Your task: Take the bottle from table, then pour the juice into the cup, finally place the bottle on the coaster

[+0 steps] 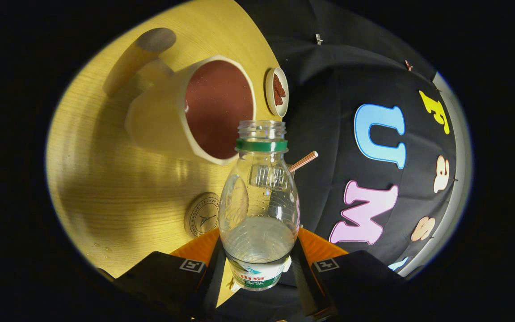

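Clamping the clear plastic bottle with a green neck ring [259, 197] between both fingers, the gripper [257, 264] has it tipped toward the cream cup [181, 112] at 11 o'clock, so we're mid-pour; next up it'll probably need to go upright onto the round wooden coaster [201, 213] at 10.

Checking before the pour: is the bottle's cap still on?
No: the bottle, held between the tongs, has an open mouth, with a bare green ring.

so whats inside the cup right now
The cup holds dark reddish-brown liquid nearly to the rim. Its bottom is hidden beneath that liquid. The gripper is shut on the bottle.
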Demonstrator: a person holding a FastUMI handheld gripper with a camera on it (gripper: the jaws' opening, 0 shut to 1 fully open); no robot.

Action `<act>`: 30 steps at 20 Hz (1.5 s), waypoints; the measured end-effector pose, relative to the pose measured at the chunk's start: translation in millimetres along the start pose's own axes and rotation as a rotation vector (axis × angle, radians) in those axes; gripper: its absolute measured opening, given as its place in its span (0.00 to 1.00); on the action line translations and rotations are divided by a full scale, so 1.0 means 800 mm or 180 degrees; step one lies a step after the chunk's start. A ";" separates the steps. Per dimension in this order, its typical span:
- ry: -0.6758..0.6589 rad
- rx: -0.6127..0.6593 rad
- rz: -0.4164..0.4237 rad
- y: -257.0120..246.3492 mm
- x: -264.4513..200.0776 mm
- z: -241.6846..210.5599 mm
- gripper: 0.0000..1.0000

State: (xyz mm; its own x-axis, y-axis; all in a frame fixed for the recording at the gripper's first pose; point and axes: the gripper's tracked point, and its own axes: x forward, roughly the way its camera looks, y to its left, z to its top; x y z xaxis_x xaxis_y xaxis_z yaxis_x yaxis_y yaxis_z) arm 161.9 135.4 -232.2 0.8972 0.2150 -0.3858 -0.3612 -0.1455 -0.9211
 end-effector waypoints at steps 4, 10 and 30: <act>-0.0017 -0.0142 0.0007 -0.002 0.004 -0.003 0.73; -0.0063 -0.0347 -0.0034 -0.013 0.001 0.000 0.73; -0.0187 -0.0771 -0.0160 -0.038 -0.005 0.013 0.73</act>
State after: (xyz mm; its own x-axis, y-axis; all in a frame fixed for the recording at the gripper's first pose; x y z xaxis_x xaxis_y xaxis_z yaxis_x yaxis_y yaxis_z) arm 166.4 149.3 -202.9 0.8936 0.2826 -0.3488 -0.2387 -0.3590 -0.9023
